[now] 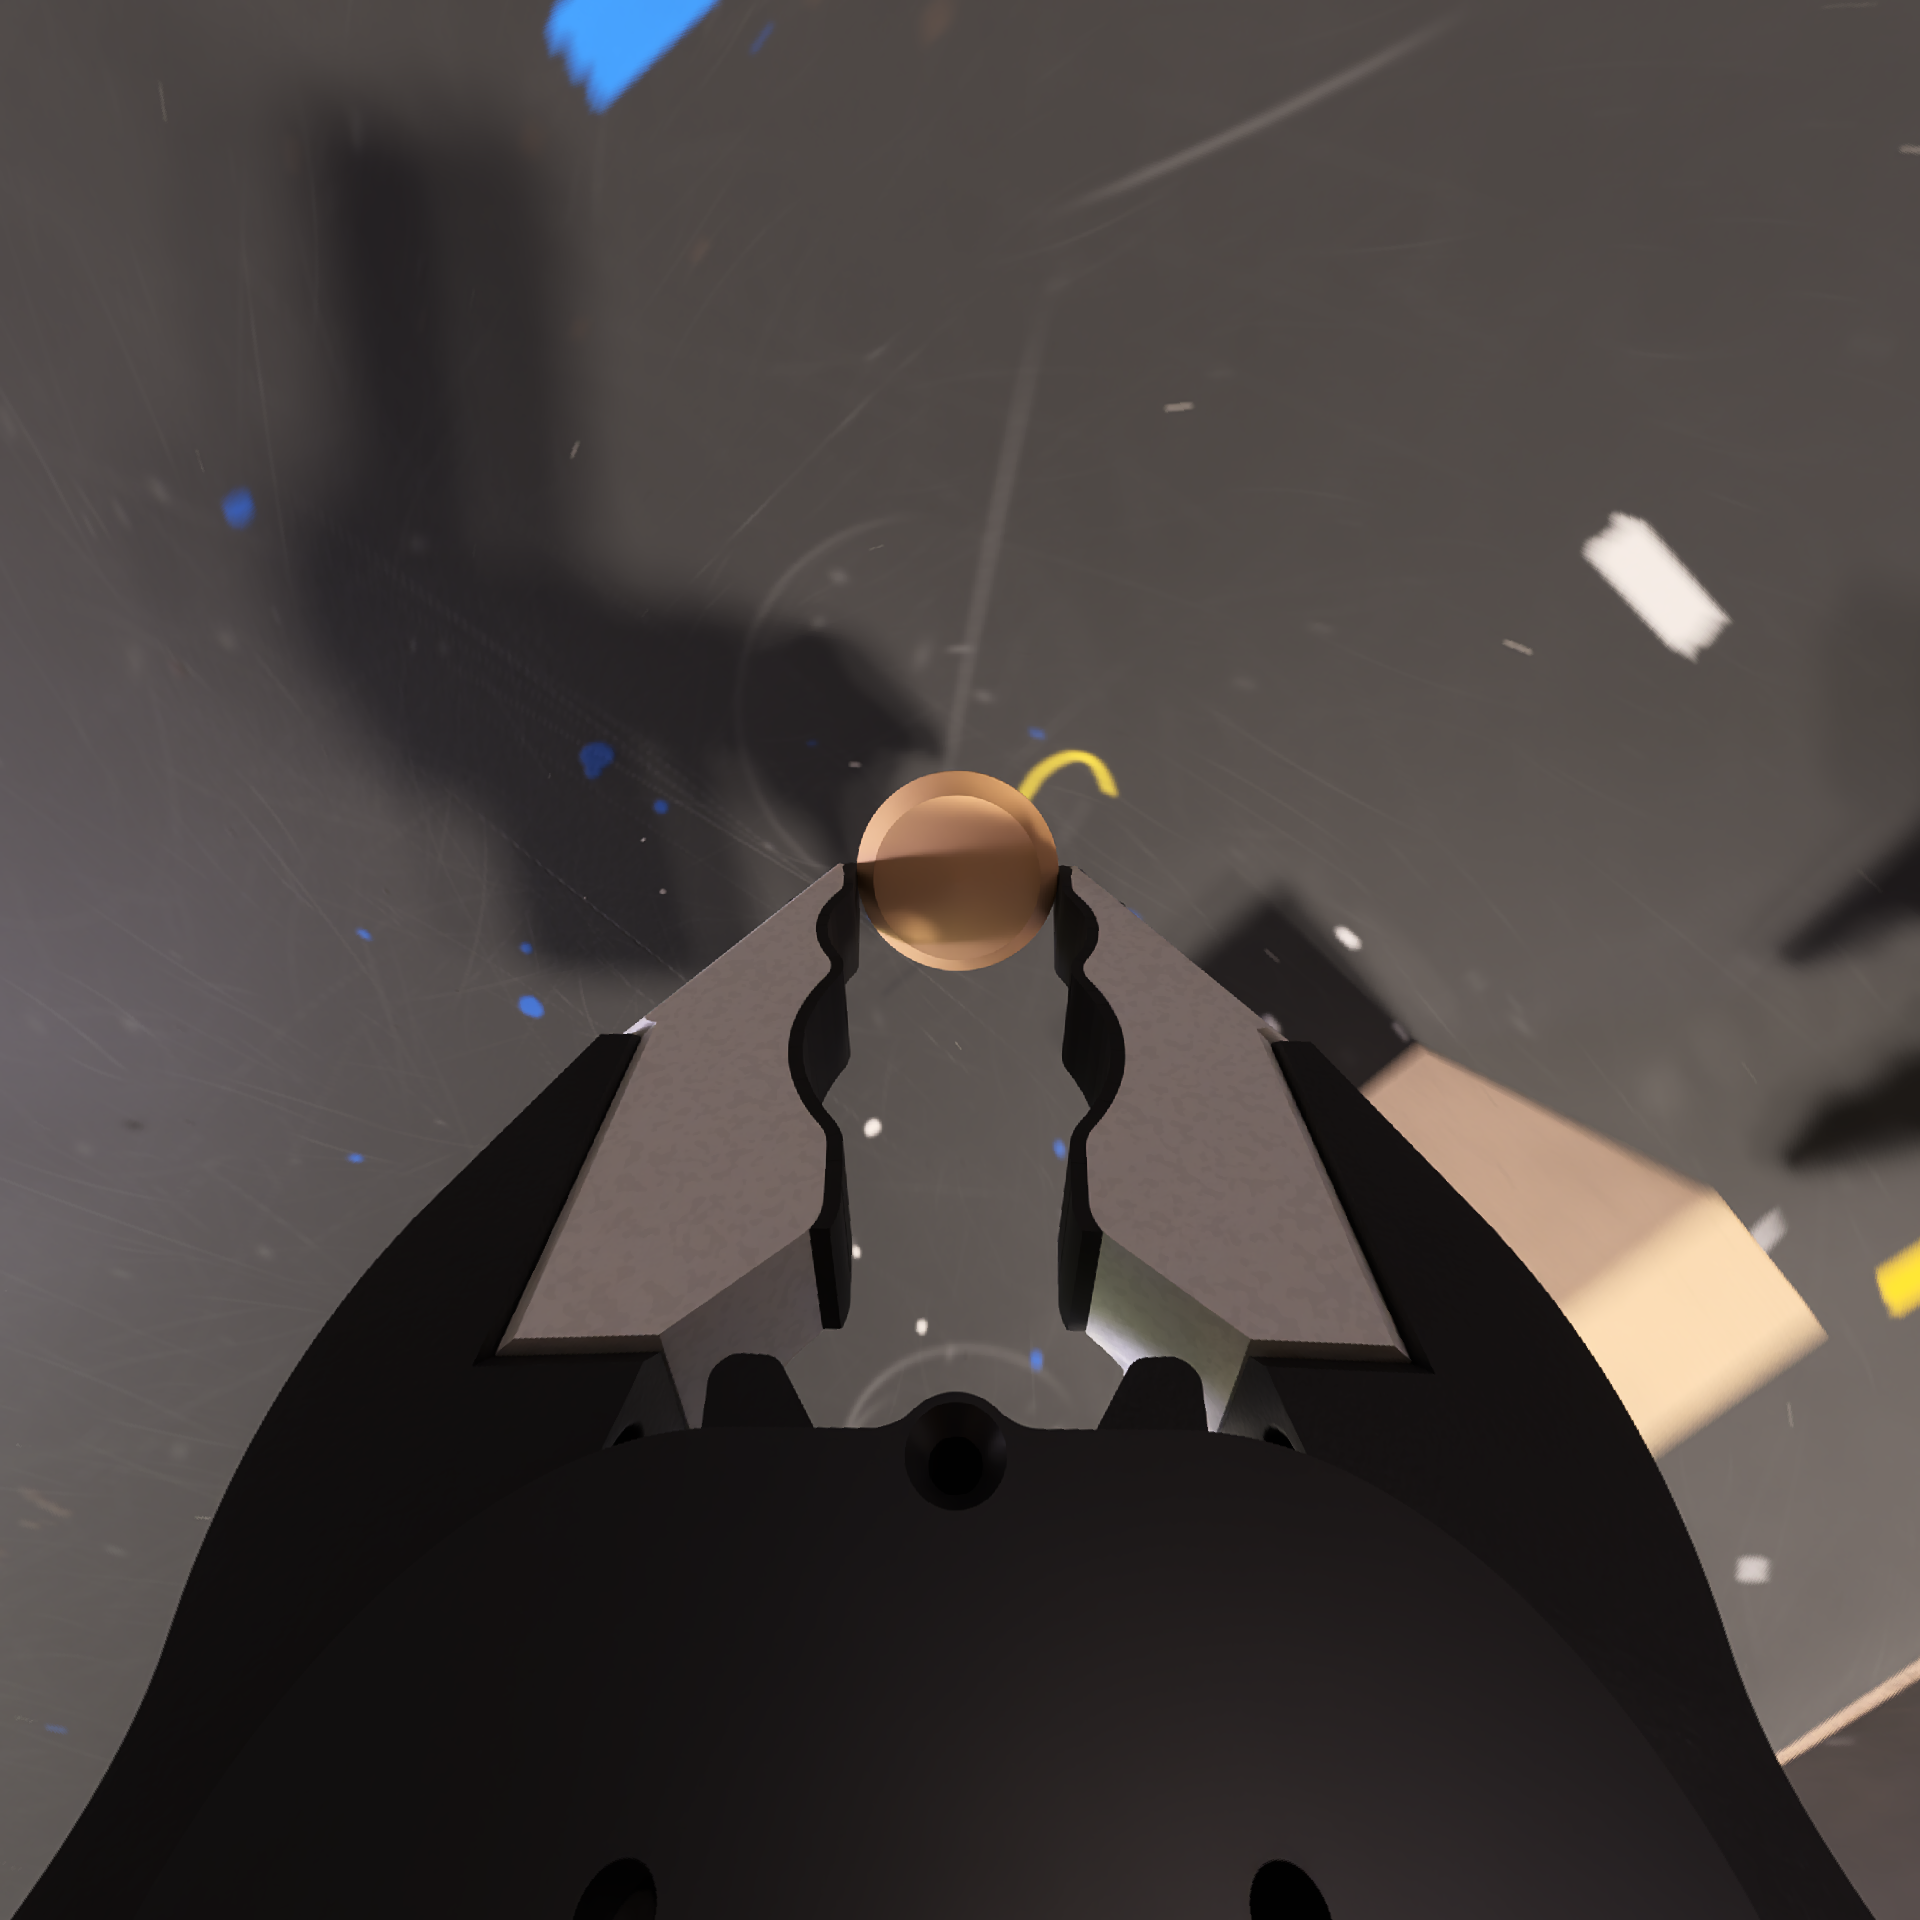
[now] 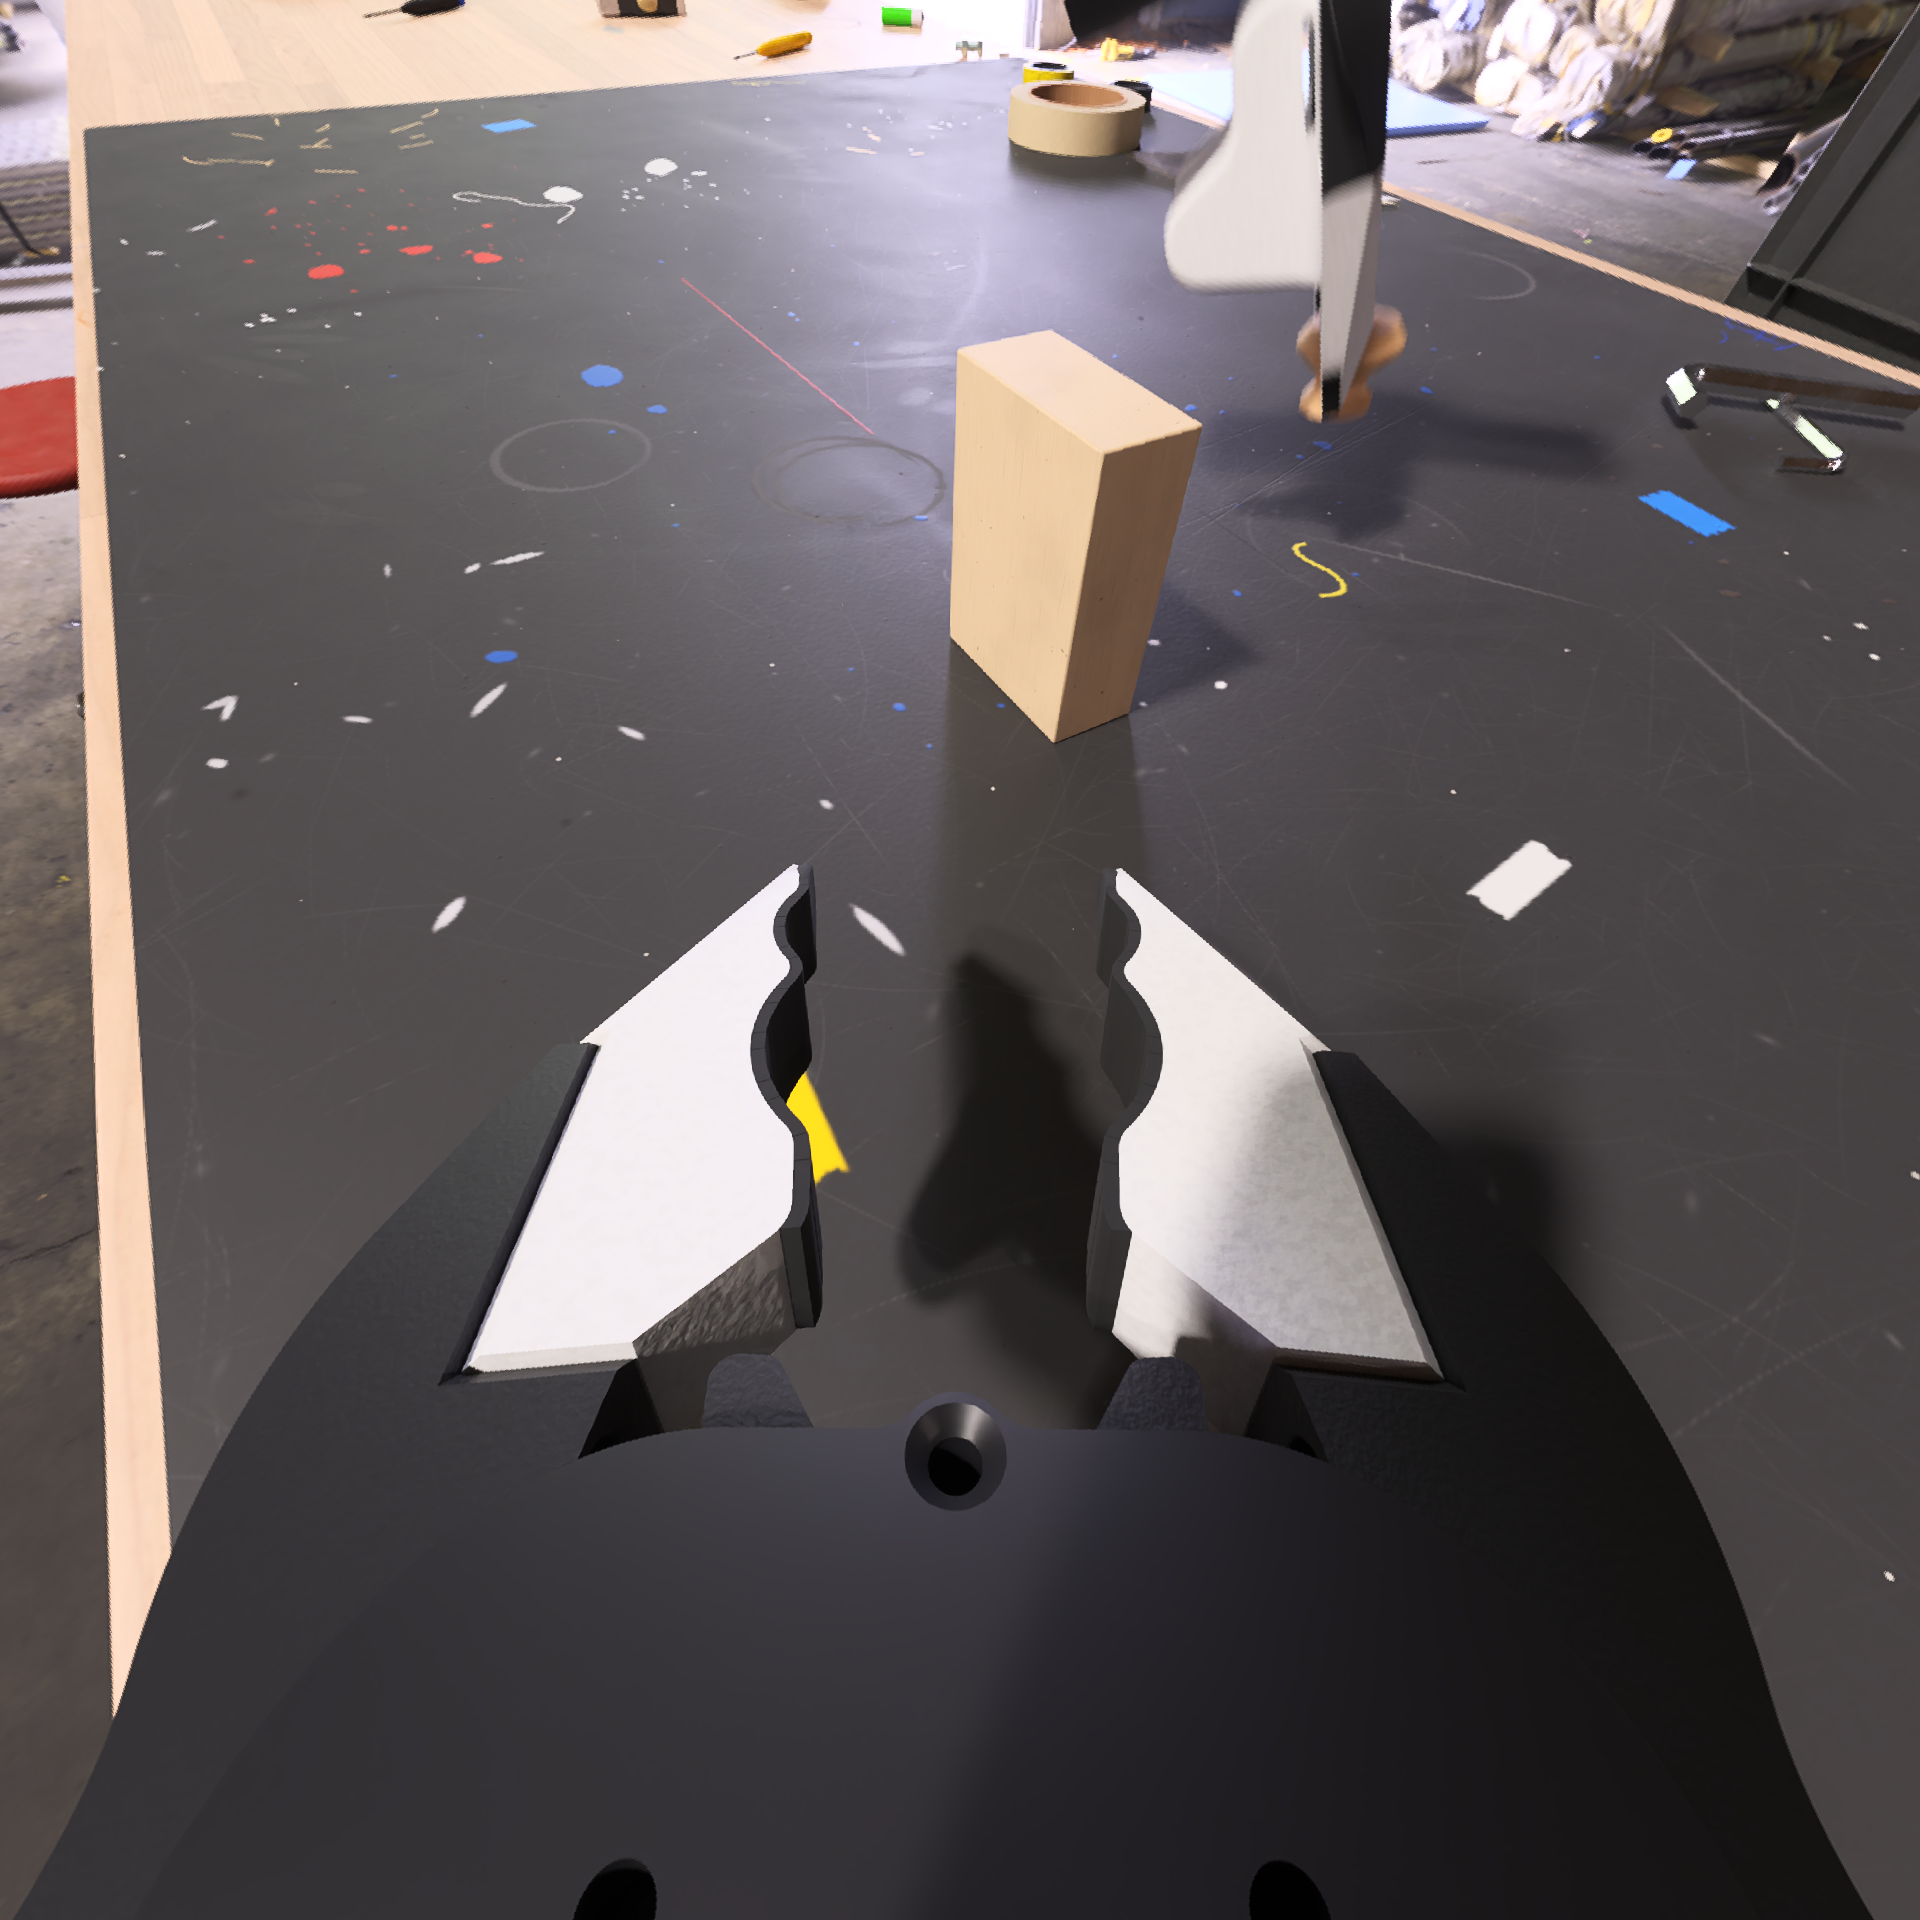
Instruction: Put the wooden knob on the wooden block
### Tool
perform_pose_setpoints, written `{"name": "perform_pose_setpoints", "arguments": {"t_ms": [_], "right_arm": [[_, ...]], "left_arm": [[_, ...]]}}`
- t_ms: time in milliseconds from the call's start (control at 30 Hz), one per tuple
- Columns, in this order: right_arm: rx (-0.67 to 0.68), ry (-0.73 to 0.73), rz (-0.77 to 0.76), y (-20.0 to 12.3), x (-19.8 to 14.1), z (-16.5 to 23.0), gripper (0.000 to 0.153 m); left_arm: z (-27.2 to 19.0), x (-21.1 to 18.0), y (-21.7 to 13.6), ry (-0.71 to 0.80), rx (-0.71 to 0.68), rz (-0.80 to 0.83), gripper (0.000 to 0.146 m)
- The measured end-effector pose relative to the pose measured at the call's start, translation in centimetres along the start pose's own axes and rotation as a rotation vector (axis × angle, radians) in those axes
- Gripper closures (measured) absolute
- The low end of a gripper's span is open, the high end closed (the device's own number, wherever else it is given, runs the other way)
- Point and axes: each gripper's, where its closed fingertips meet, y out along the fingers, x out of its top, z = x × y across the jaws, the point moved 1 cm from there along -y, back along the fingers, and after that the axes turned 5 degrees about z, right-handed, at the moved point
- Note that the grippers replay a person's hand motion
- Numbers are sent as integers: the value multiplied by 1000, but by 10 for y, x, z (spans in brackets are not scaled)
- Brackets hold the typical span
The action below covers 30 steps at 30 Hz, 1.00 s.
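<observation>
The left tongs (image 1: pixel 957 873) point straight down, their 2 fingers drawn close and clamped at the tips on a knob (image 1: pixel 956 871), which sits between the black pads. In the right wrist view these same tongs (image 2: pixel 1335 390) hang vertically in the air, seen edge-on and blurred. The right tongs (image 2: pixel 961 883) lie low and nearly level, aimed forward, their 2 pale fingers (image 2: pixel 665 1143) spread wide apart with nothing between them.

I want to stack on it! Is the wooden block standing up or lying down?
Standing up. The wooden block rests on a small end on the dark table, its long sides rising and its top face bare.
</observation>
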Motion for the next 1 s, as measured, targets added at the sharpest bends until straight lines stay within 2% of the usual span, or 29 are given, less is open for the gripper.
{"name": "perform_pose_setpoints", "arguments": {"t_ms": [67, 167, 233, 300, 567, 833, 900, 933, 1000], "right_arm": [[6, 5, 1, 0, 0, 0, 99], [6, 6, 4, 0, 0, 0, 99], [7, -2, 10, 1, -1, 1, 99], [5, -10, 20, 2, -2, 1, 99], [-5, -37, 49, 5, -4, 3, 100], [13, -28, 44, 5, -4, 4, 101], [17, -23, 44, 4, -4, 4, 102], [17, -20, 42, 4, -4, 4, 102], [14, -12, 36, 3, -4, 3, 102]], "left_arm": [[-21, -3, -35, 164, -30, -77, 109], [-69, -30, -80, 524, -102, -138, 109], [-94, -53, -93, 674, -146, -105, 109], [-108, -69, -92, 754, -160, -56, 109], [-118, -69, -69, 777, -232, 8, 109], [-112, -71, -62, 793, -189, 59, 109], [-113, -70, -64, 786, -196, 53, 77], [-114, -69, -67, 783, -195, 41, 69], [-117, -67, -77, 768, -195, -13, 62]]}}
